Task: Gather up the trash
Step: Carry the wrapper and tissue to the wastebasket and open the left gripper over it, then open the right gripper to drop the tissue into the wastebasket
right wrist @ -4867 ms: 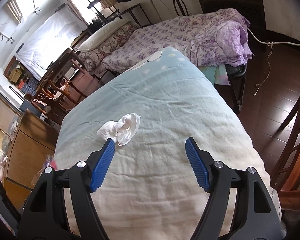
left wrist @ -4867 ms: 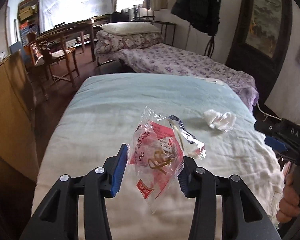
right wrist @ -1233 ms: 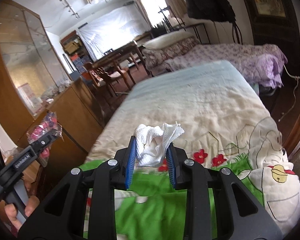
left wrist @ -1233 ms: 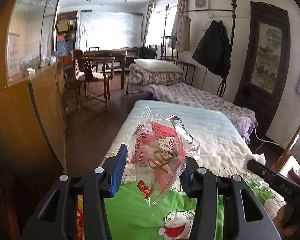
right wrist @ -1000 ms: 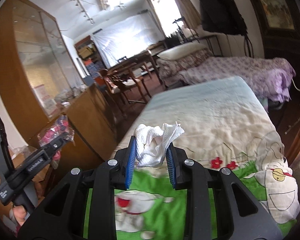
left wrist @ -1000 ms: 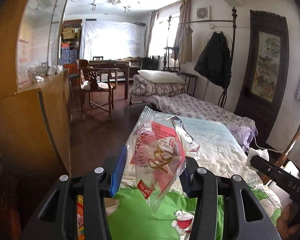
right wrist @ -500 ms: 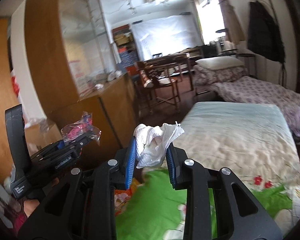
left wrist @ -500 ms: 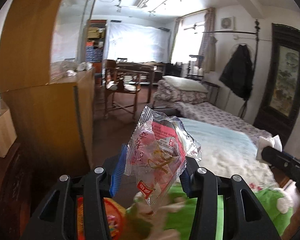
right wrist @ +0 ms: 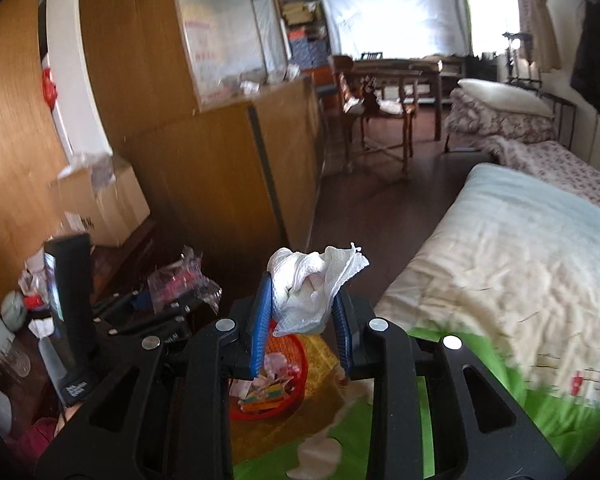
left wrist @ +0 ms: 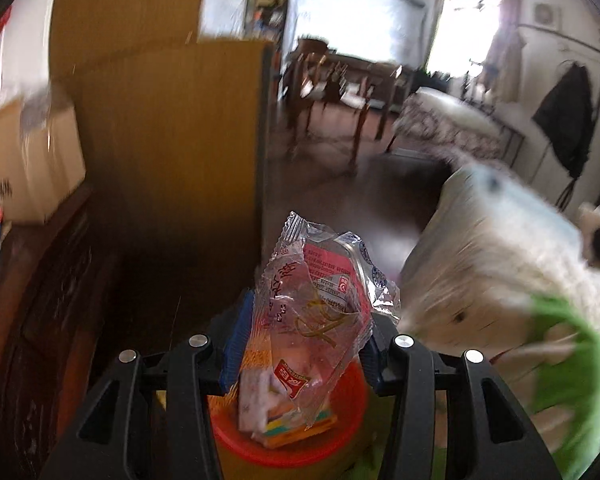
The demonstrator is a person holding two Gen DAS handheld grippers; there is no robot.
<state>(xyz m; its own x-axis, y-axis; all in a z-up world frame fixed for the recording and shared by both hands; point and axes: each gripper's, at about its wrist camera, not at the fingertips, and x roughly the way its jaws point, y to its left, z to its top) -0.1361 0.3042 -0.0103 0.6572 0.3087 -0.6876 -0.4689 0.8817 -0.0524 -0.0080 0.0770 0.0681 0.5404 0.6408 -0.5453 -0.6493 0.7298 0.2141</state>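
My left gripper is shut on a clear plastic snack wrapper with red print. It hangs just above a round red bin that holds paper scraps. My right gripper is shut on a crumpled white tissue. The same red bin shows below and slightly left of it. In the right wrist view the left gripper and its wrapper sit to the left of the bin.
A tall wooden cabinet stands close behind the bin. A dark low table with a cardboard box and small clutter is at the left. The bed with its green cover runs along the right.
Both grippers have swung left, away from the bed, and dipped toward the floor. The red bin has come into view below them. Wrapper and tissue stay gripped.
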